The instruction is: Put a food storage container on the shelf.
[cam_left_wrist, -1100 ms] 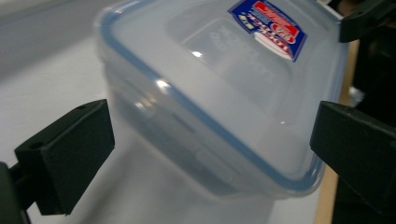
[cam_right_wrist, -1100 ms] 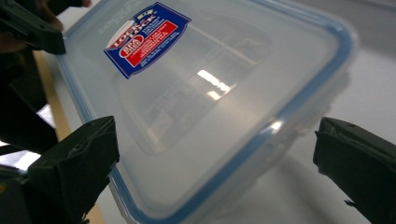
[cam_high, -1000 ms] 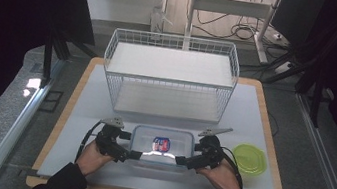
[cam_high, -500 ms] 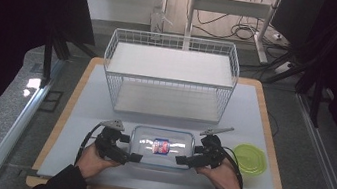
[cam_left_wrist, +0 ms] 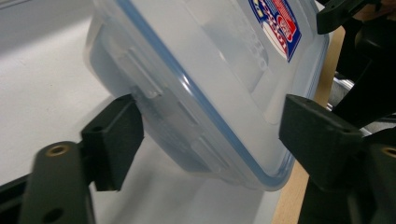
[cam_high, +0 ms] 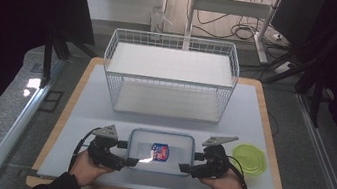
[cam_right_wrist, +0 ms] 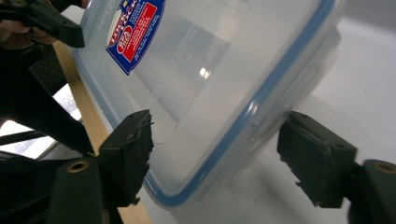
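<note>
At the near edge of the white mat (cam_high: 78, 111), a clear plastic container (cam_high: 162, 151) with a blue-rimmed lid and a red-and-blue sticker (cam_high: 160, 151) lies flat. Left gripper (cam_high: 128, 153) is at the container's left short end, held by the person's left hand (cam_high: 87, 166). Its jaws have just been closing, the container's end sits between them, one jaw under the rim and one over the lid; in the left gripper view (cam_left_wrist: 205, 140) the lower pad touches the side wall at a latch, the other pad looks just off the lid, so firm clamp cannot be told. Right gripper (cam_high: 185, 164) is at the container's right short end in the right hand (cam_high: 226, 186), jaws also just closing with the corner between them (cam_right_wrist: 215, 154); a small gap shows at the outer pad, not gripping yet. Just right of the container, beyond the right gripper, sits a green lid (cam_high: 250, 160). Farther back from the container stands a white wire basket (cam_high: 169, 77), well apart.
</note>
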A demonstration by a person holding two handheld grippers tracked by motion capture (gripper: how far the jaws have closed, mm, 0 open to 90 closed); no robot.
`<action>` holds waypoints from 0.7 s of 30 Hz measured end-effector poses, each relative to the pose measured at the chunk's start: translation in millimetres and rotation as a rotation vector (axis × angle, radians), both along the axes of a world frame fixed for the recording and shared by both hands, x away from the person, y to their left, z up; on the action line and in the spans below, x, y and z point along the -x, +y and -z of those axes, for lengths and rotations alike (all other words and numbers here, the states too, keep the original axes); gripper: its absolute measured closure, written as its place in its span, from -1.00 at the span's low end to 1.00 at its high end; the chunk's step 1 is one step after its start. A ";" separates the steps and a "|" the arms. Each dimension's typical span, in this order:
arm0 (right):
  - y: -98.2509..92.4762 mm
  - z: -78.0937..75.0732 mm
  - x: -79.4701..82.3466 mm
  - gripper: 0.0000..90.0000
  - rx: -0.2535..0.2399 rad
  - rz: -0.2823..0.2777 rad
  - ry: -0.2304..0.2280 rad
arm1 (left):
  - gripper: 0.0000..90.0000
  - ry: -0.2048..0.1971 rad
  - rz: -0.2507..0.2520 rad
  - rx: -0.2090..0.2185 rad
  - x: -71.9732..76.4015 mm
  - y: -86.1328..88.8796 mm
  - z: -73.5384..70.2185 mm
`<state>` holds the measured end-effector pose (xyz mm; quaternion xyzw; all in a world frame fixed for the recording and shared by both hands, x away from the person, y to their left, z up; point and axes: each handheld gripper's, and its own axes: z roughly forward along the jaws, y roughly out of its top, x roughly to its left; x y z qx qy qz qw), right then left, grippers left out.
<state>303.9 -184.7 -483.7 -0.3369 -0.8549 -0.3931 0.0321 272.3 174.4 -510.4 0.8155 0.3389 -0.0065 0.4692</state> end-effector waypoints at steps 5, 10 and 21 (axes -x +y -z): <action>-8.9 -3.4 0.4 -0.10 -0.055 0.010 -0.003 | -0.22 0.004 -0.004 0.040 4.6 7.3 -0.6; -12.0 -5.2 2.2 0.01 -0.078 0.025 -0.003 | -0.06 0.021 -0.025 0.085 9.9 12.1 0.1; -18.1 -4.7 6.0 0.13 -0.122 0.052 0.032 | 0.11 0.081 -0.060 0.180 8.3 17.4 3.3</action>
